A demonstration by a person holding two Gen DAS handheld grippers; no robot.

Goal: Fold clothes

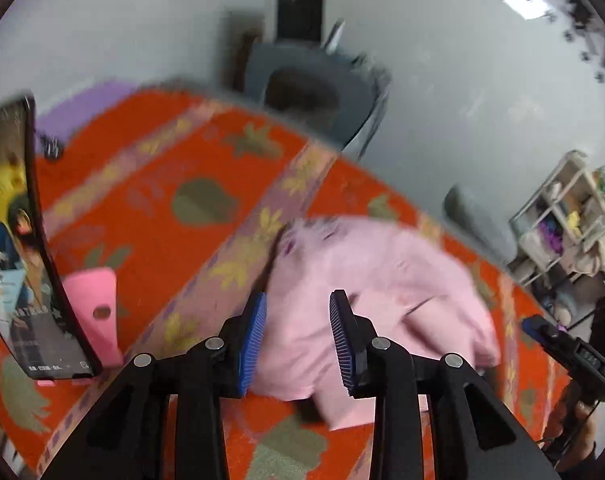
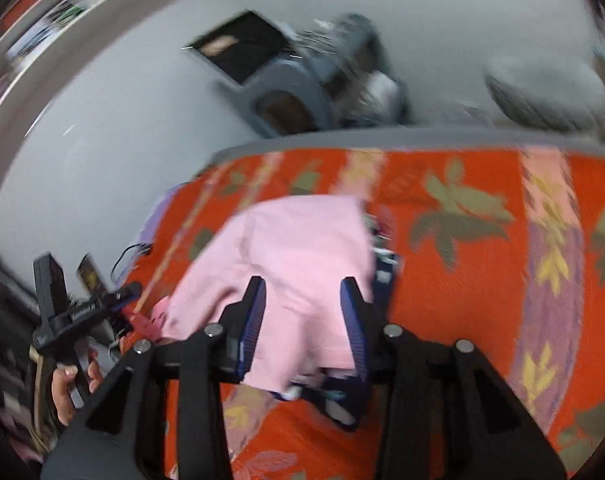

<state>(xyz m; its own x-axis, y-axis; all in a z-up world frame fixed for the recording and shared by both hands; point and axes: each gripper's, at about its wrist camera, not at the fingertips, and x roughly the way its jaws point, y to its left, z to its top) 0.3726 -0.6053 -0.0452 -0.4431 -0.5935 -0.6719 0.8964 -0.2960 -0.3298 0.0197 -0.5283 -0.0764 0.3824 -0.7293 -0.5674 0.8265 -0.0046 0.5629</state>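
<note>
Both views are motion-blurred; fine detail is unreliable.

Surface: an orange-red bedspread (image 1: pixel 158 184) with olive leaf motifs and mauve bands carrying yellow flowers. It covers what looks like a bed; a grey floor (image 1: pixel 442 80) lies beyond its edge.

Task item: a pink garment (image 1: pixel 366 280) lies bunched on the bedspread, just ahead of both tools. In the right wrist view a dark blue patterned cloth (image 2: pixel 342 396) shows under its near edge and along its right side; whether that is part of the same garment or a second piece I cannot tell.

Left gripper (image 1: pixel 298 308): jaws released, blue ribbed pads well apart, nothing between them. The pink garment is seen through the gap; contact with it cannot be judged.

Right gripper (image 2: pixel 302 296): jaws also spread, pads apart, pink fabric visible between and past them. Not clamped on it as far as the blur allows.

Other items, left wrist view: a phone (image 1: pixel 26 248) with a lit screen stands propped at the left edge on a pink stand (image 1: pixel 98 312). A grey hooded box (image 1: pixel 310 88) sits on the floor beyond the bed. A white shelf unit (image 1: pixel 570 216) stands at the right.

In the right wrist view, the left hand (image 2: pixel 68 388) grips its tool's handle at the lower left.
</note>
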